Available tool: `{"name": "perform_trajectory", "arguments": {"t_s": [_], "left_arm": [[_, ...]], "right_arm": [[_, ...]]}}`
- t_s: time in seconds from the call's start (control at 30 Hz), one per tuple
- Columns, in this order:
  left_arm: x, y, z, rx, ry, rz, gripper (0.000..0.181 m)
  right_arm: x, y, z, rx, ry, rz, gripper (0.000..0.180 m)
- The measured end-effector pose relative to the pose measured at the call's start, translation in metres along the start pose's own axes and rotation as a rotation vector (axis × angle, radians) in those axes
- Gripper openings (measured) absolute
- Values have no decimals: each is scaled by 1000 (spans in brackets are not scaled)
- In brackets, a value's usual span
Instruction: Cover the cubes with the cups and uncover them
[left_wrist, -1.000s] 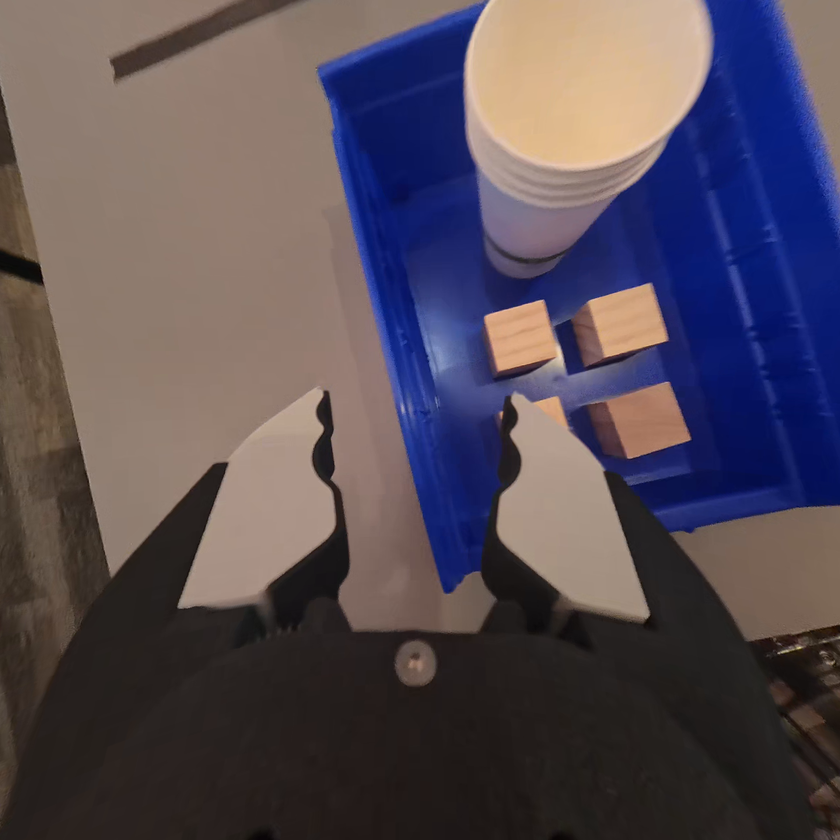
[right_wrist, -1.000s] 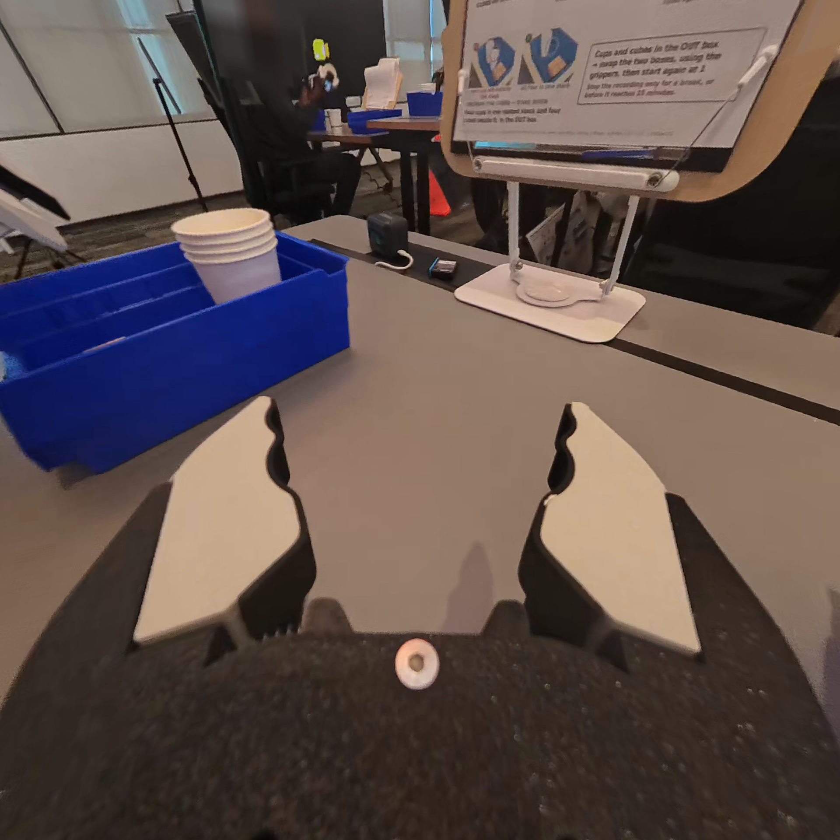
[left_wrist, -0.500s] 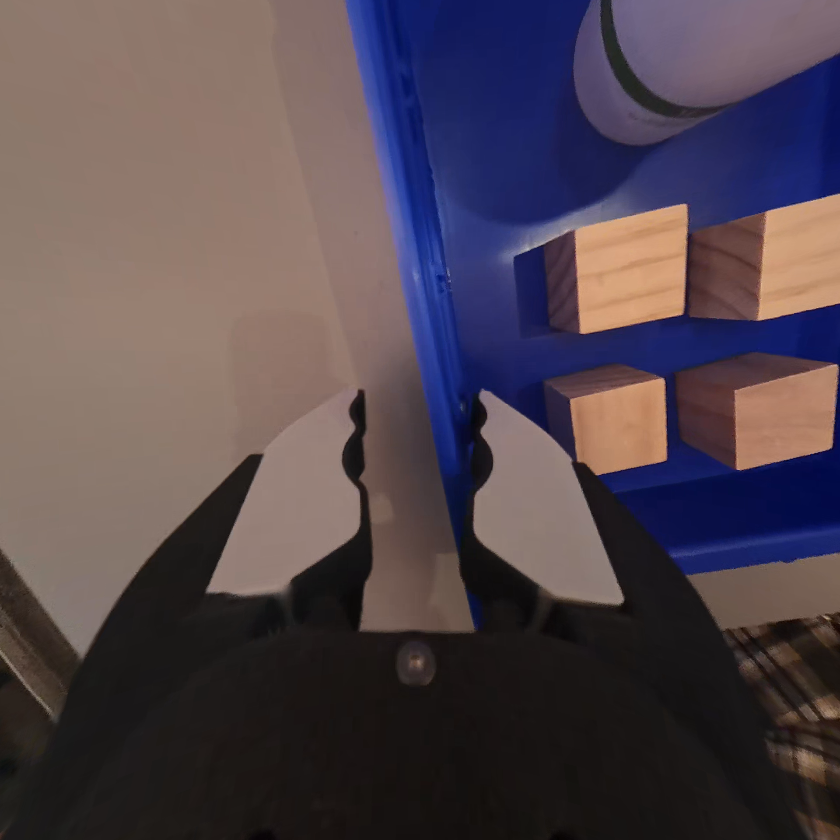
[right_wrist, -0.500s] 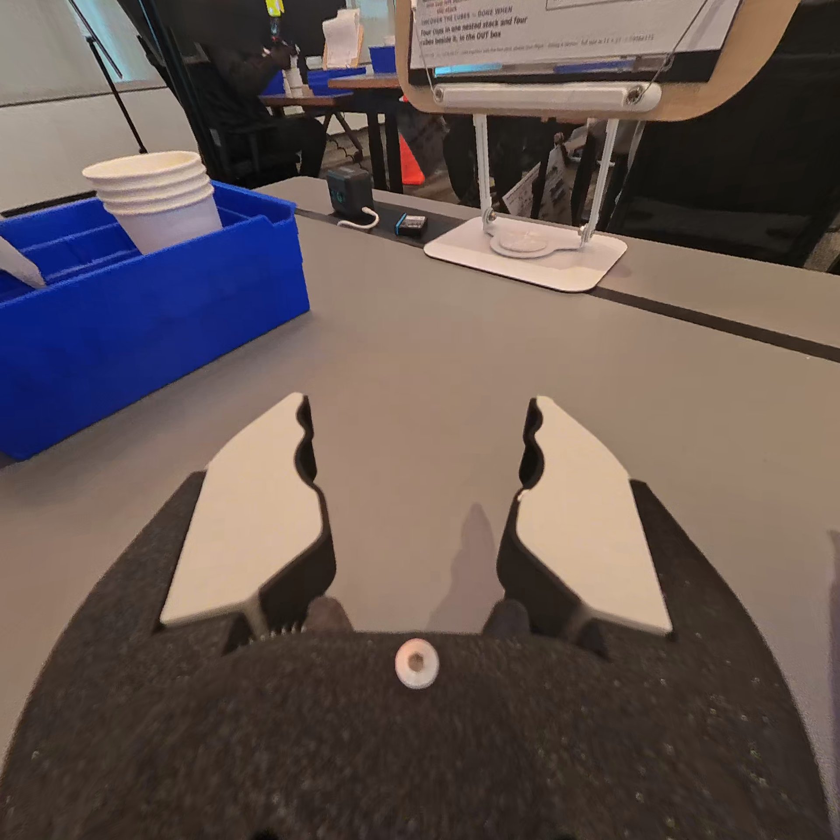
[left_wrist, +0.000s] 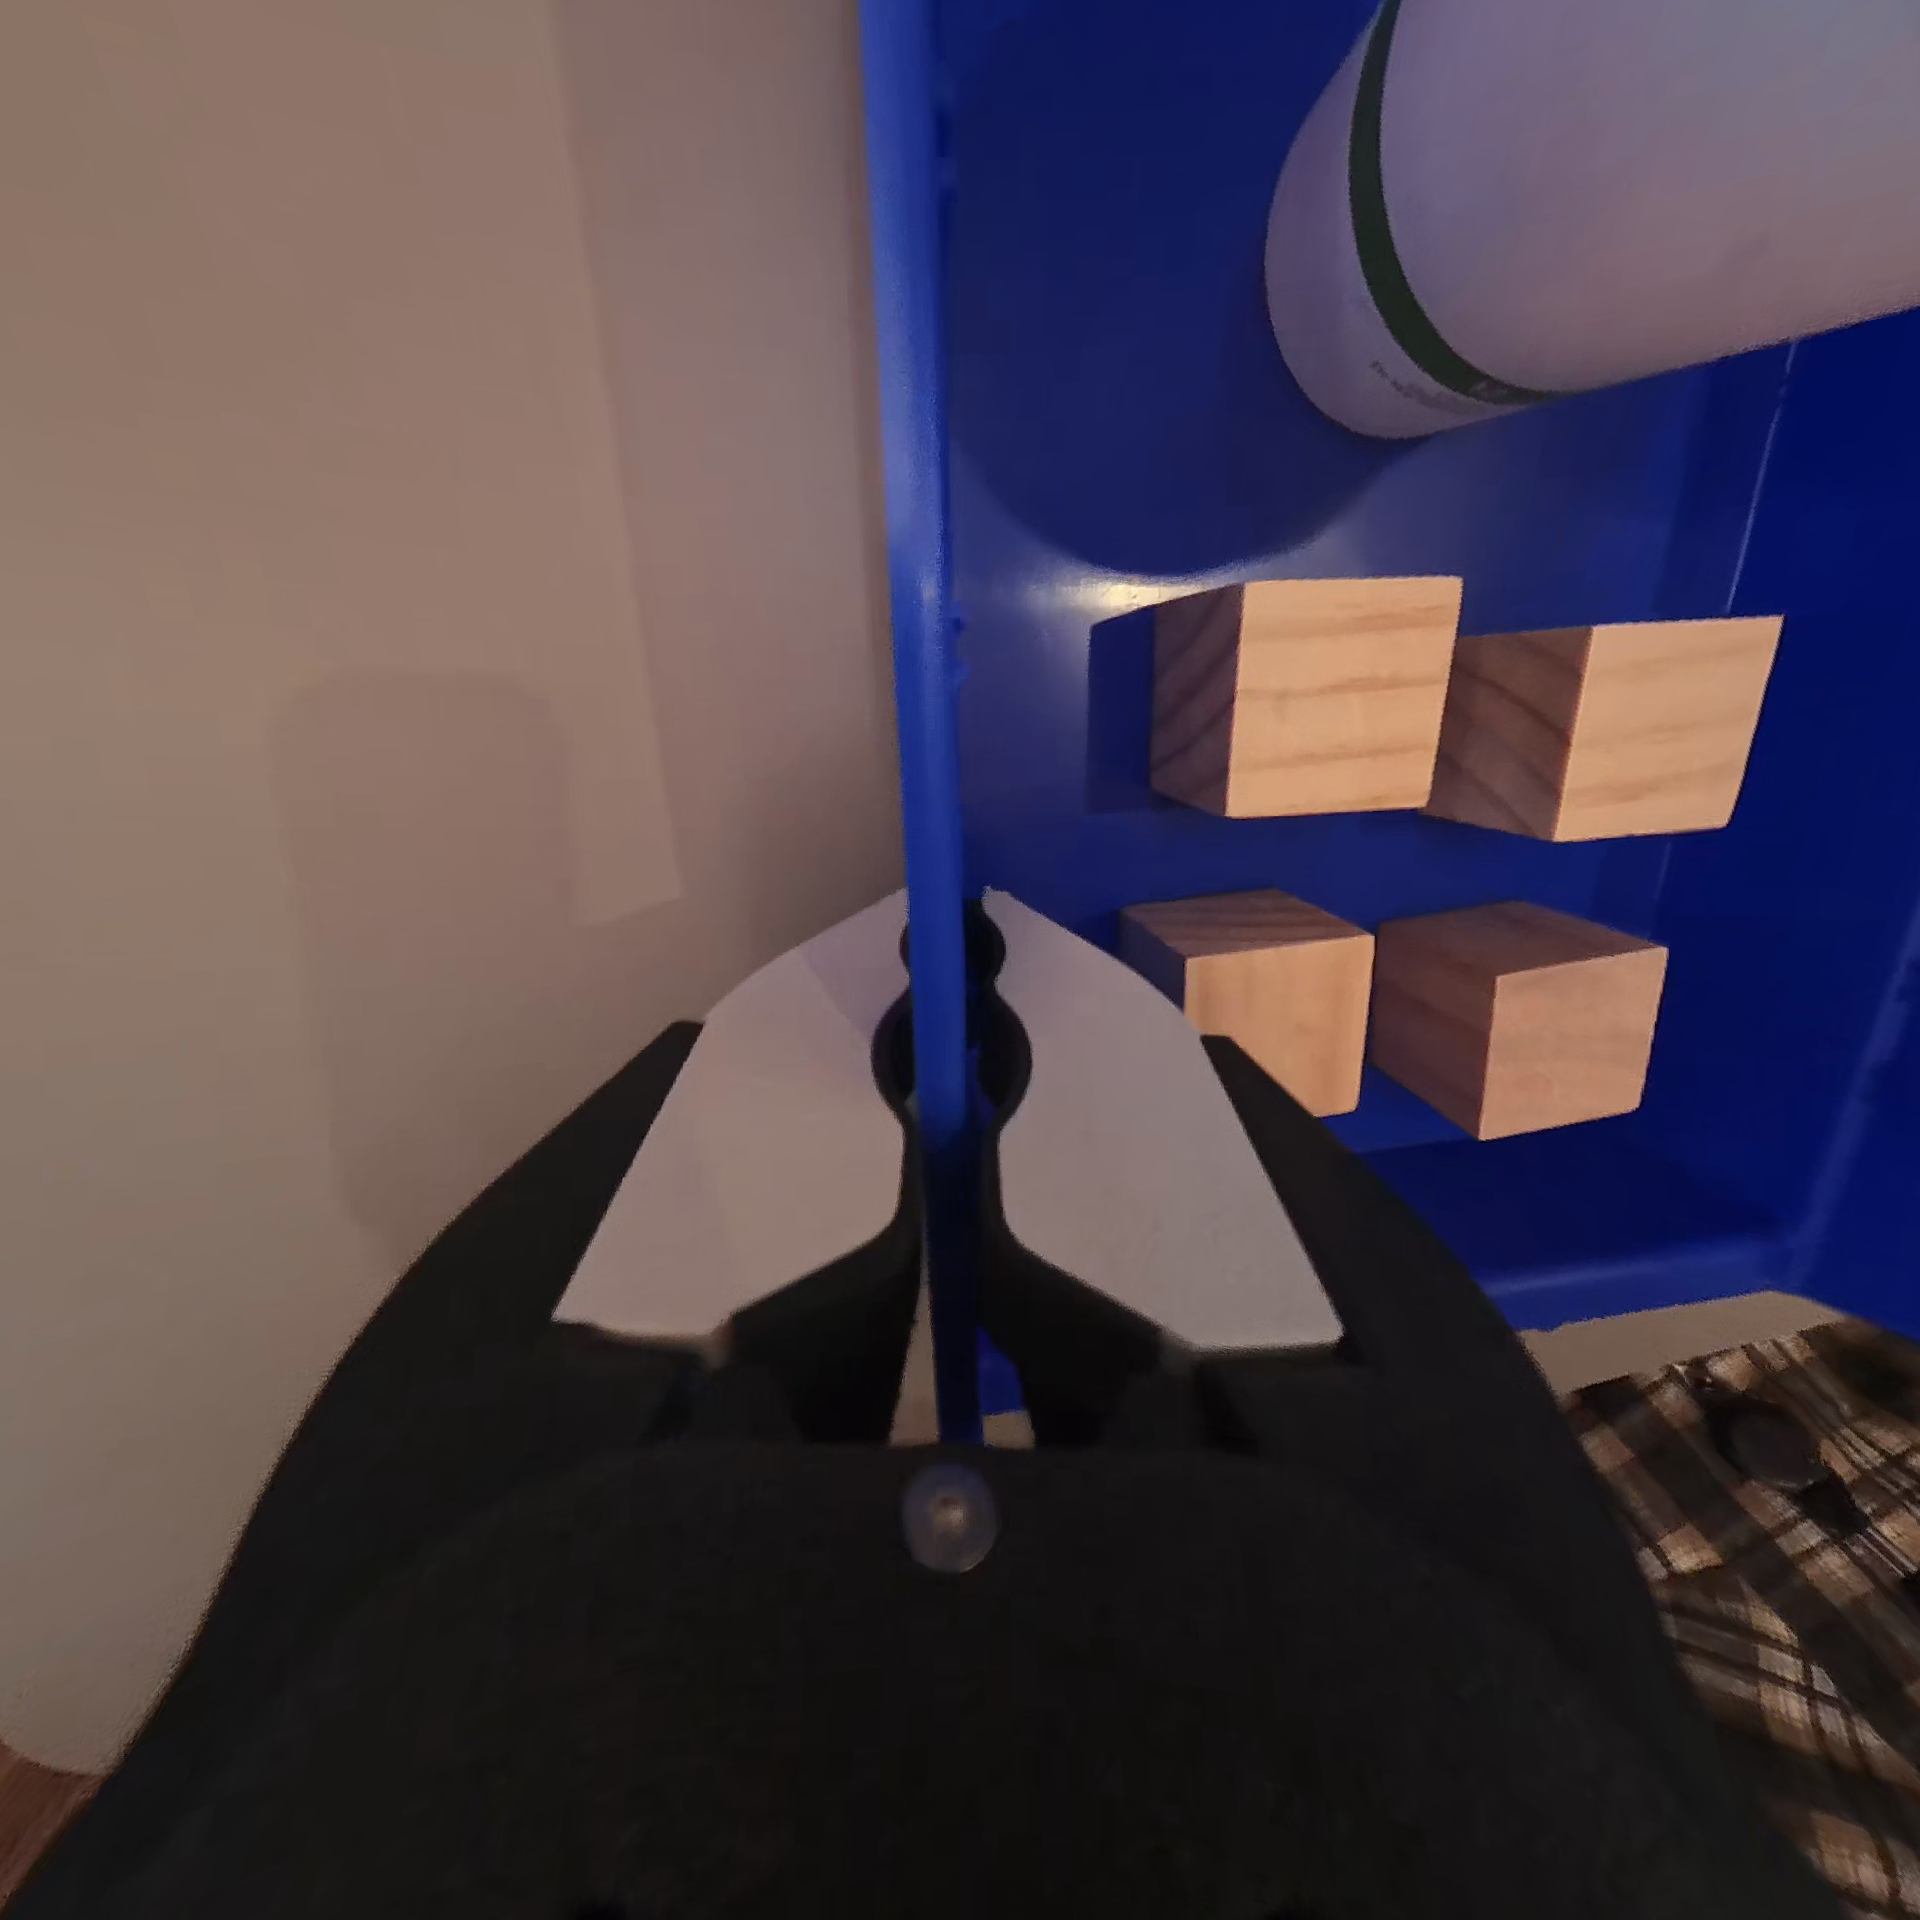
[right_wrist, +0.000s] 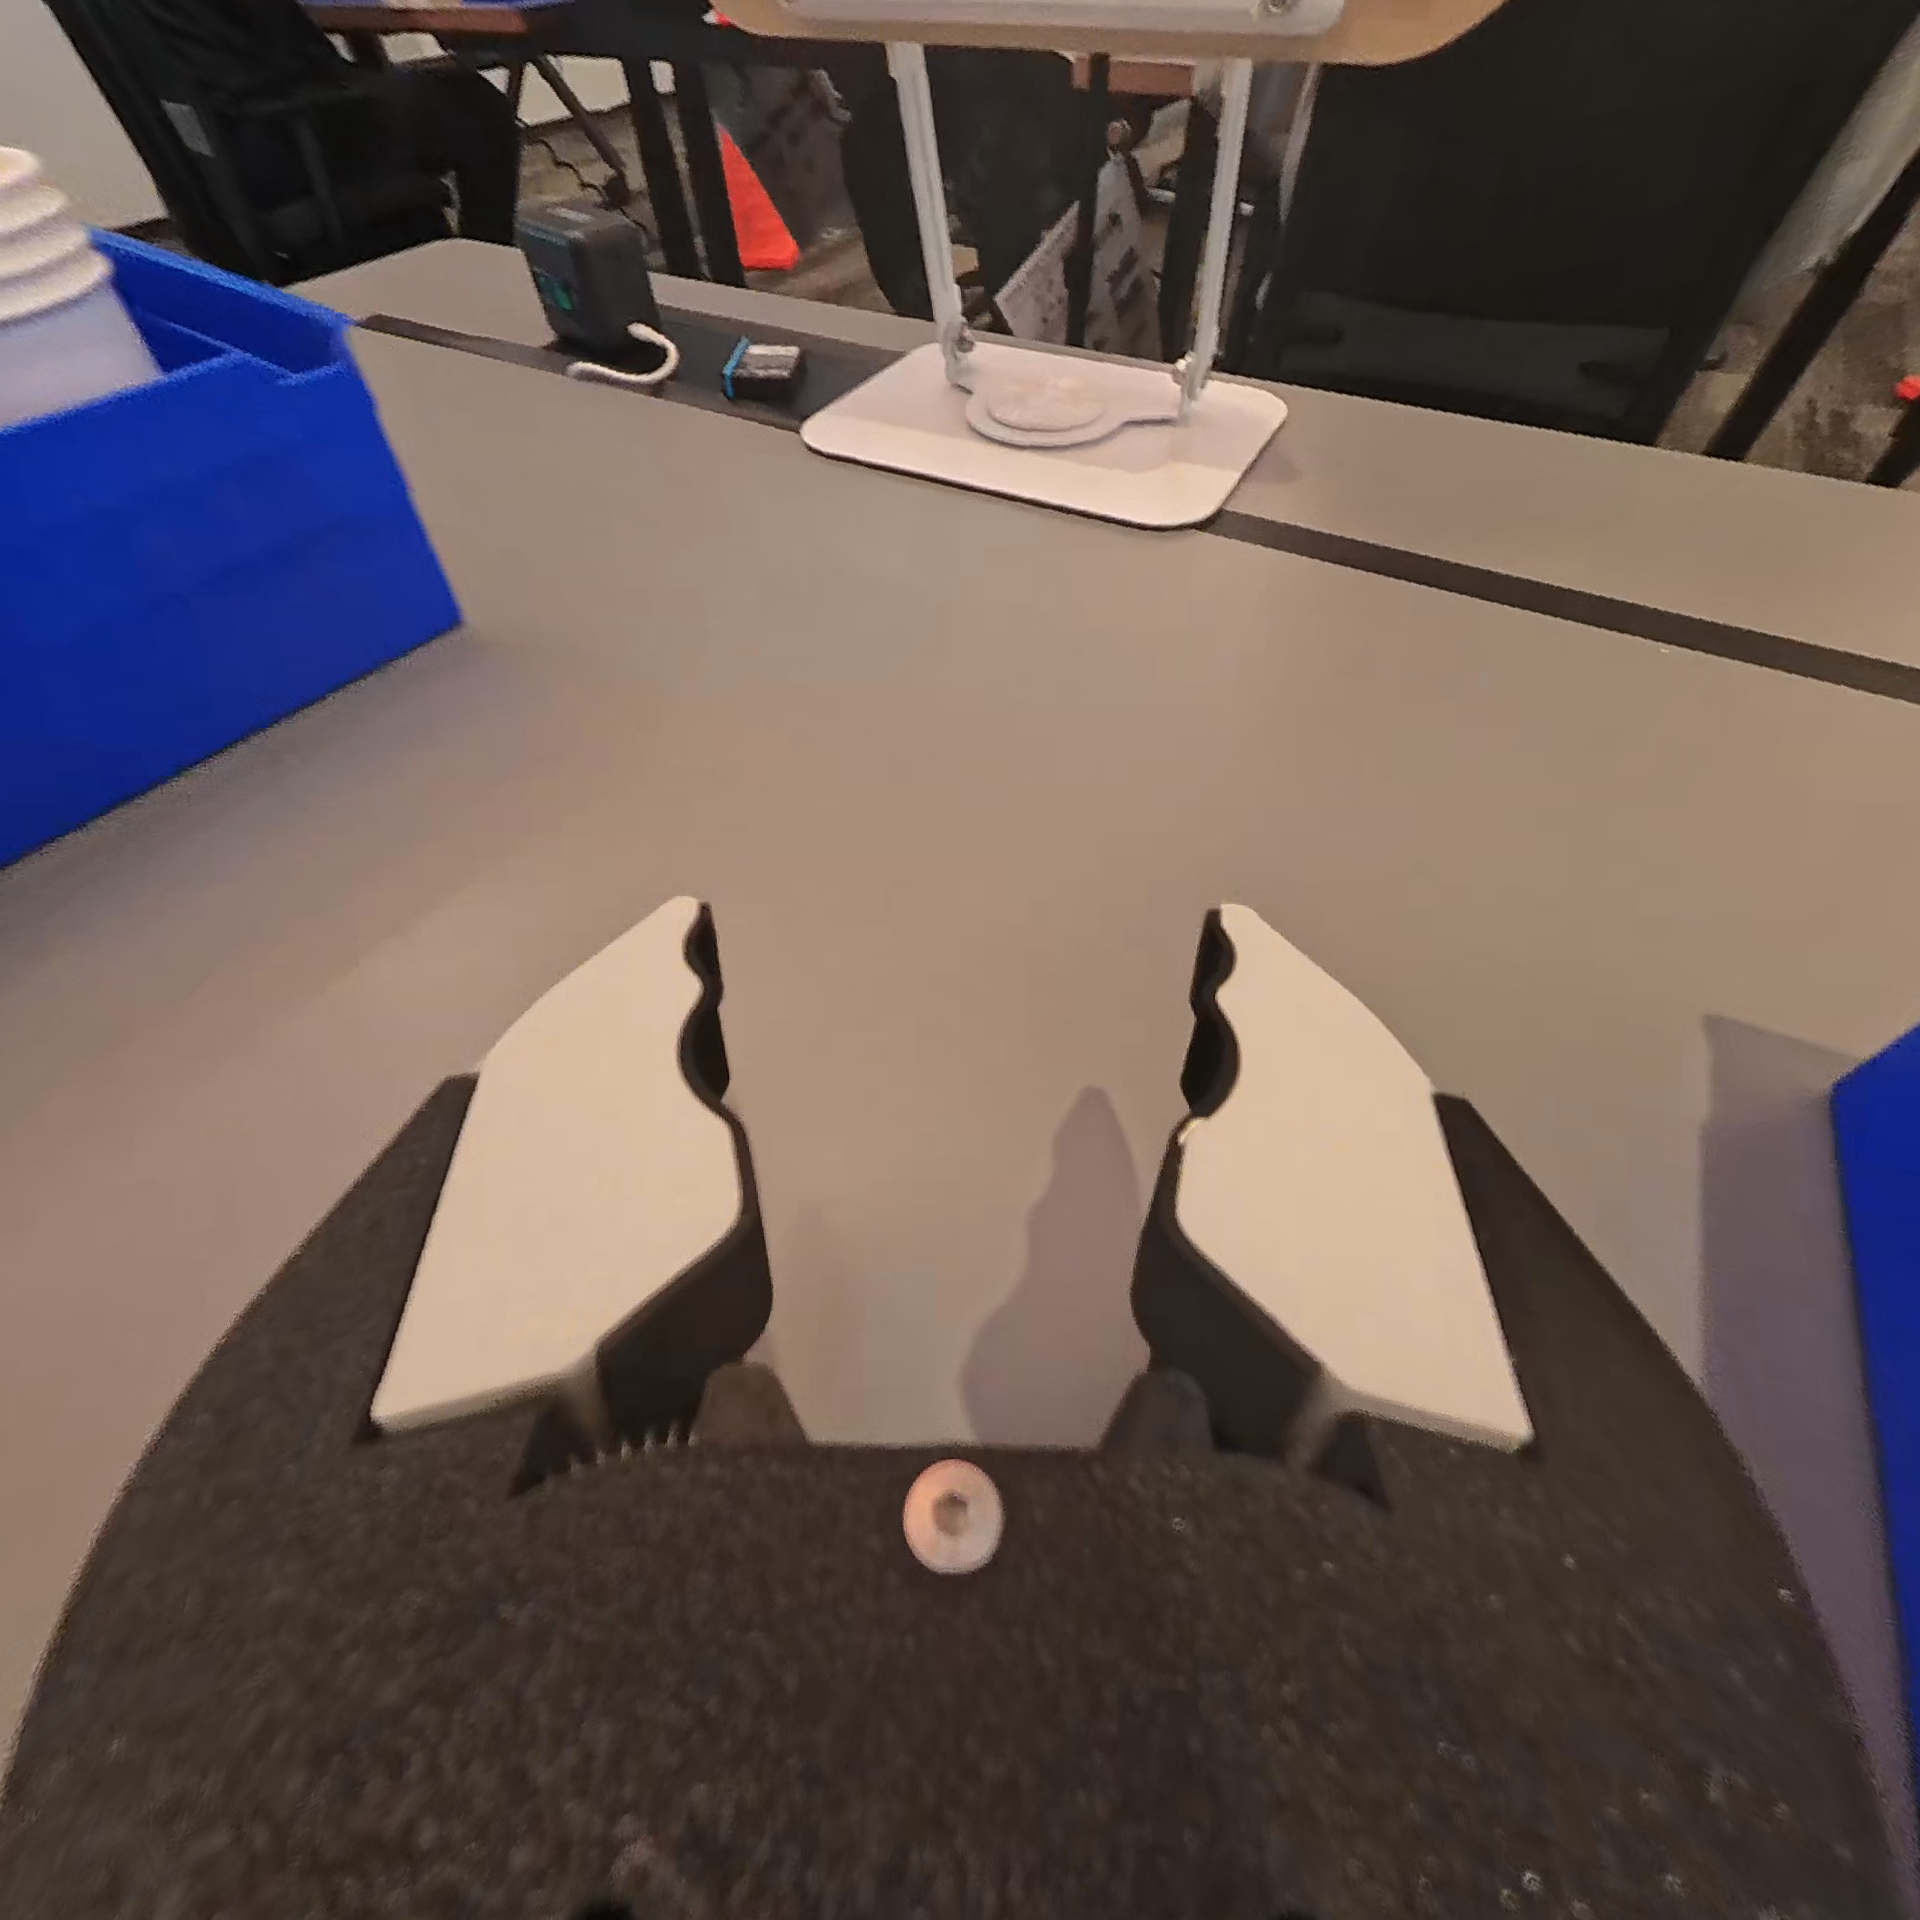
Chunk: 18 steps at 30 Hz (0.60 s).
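My left gripper (left_wrist: 943, 940) is shut on the left wall of the blue bin (left_wrist: 920, 582), one finger outside and one inside. Several wooden cubes lie in the bin in a two-by-two block, the nearest one (left_wrist: 1262, 992) just right of my inner finger. A stack of white paper cups (left_wrist: 1538, 218) stands behind the cubes. In the right wrist view the blue bin (right_wrist: 197, 551) and the cup stack (right_wrist: 52, 301) sit at the far left. My right gripper (right_wrist: 954, 961) is open and empty above the grey table (right_wrist: 987, 727).
A white stand base (right_wrist: 1049, 442) holding a board, a small dark camera (right_wrist: 587, 275) with a cable and a small black block (right_wrist: 764, 364) sit at the table's far side. Another blue edge (right_wrist: 1881, 1299) shows at the right. Plaid cloth (left_wrist: 1766, 1507) lies beyond the table's near edge.
My left gripper has come down over the bin's left wall and closed on it. My right gripper has tilted down and drifted right, still open, bringing a blue edge into view.
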<state>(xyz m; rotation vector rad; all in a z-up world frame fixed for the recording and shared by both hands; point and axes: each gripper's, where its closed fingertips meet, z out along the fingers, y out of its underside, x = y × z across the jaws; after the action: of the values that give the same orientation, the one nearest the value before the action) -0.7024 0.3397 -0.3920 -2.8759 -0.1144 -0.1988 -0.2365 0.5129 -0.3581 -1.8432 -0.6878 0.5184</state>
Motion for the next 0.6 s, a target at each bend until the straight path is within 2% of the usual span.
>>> {"name": "perform_trajectory", "arguments": {"t_s": [0.6], "left_arm": [[-62, 19, -15, 31, -20, -107, 4]], "right_arm": [[11, 1, -2, -8, 41, 29, 84]]}}
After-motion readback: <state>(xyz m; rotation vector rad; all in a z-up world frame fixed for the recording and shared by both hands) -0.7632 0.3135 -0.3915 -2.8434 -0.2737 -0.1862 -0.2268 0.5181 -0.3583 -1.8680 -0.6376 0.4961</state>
